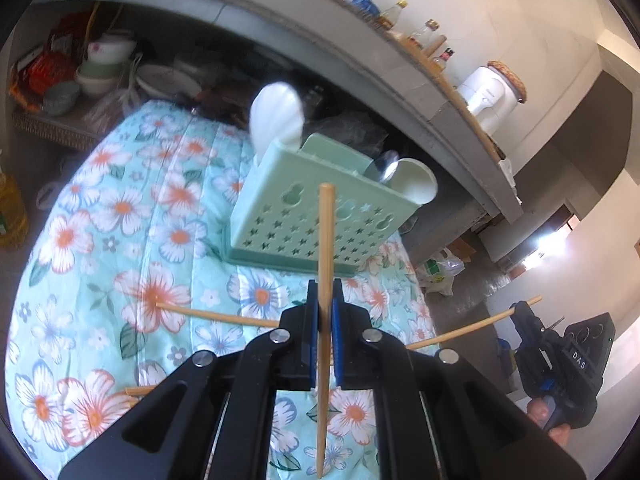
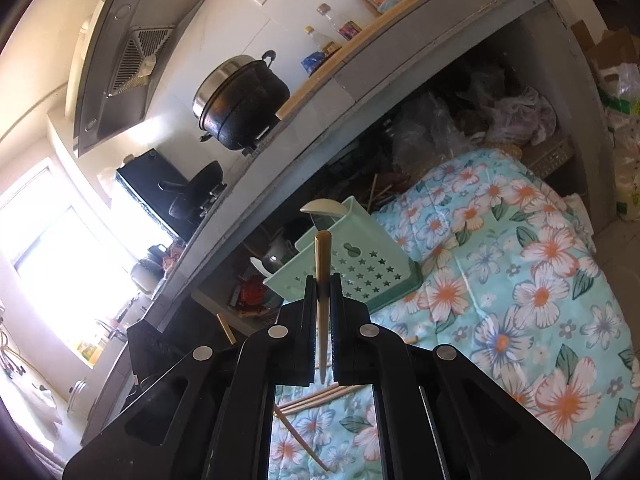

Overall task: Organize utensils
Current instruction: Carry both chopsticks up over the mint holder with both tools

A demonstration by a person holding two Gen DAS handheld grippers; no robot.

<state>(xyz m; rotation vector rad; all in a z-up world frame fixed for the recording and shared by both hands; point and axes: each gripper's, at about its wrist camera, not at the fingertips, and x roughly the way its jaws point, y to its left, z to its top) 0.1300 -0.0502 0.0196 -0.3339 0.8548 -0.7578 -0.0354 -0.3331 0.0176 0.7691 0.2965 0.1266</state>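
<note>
Chopstick in left tool: a pale bamboo chopstick (image 1: 325, 288), round and slim, stands nearly upright between the blue pads, its blunt end above the jaws and its lower end far below them.
Left tool: the left tool (image 1: 325, 312) is clamped tight on that chopstick, above the near part of the cloth.
Chopstick in right tool: a second chopstick (image 2: 322, 280) (olive-tan in this light, squared at the top and tapering to a fine point below) stands upright in the jaws.
Right tool: the right tool (image 2: 323, 300) is closed on it; in the left wrist view it shows at the right edge, off the cloth, held by a hand (image 1: 550, 420).
Loose chopsticks: more chopsticks (image 1: 218, 315) lie flat on the cloth just beyond and beside the left tool, pointing different ways.
Holder: a mint-green utensil holder (image 1: 304, 220), its front wall pierced with star and gourd-shaped holes, stands on the far part of the cloth, beyond both tools.
Holder contents: a white rice paddle (image 1: 278, 114) rises from one end; a pale spoon (image 1: 416, 182) and a metal spoon (image 1: 386, 166) lean out at the other.
Surface: a quilted turquoise floral cloth (image 1: 120, 208) covers the table.
Beyond: a grey kitchen counter (image 2: 320, 116) carries a black pot (image 2: 244, 102) and bottles.
</note>
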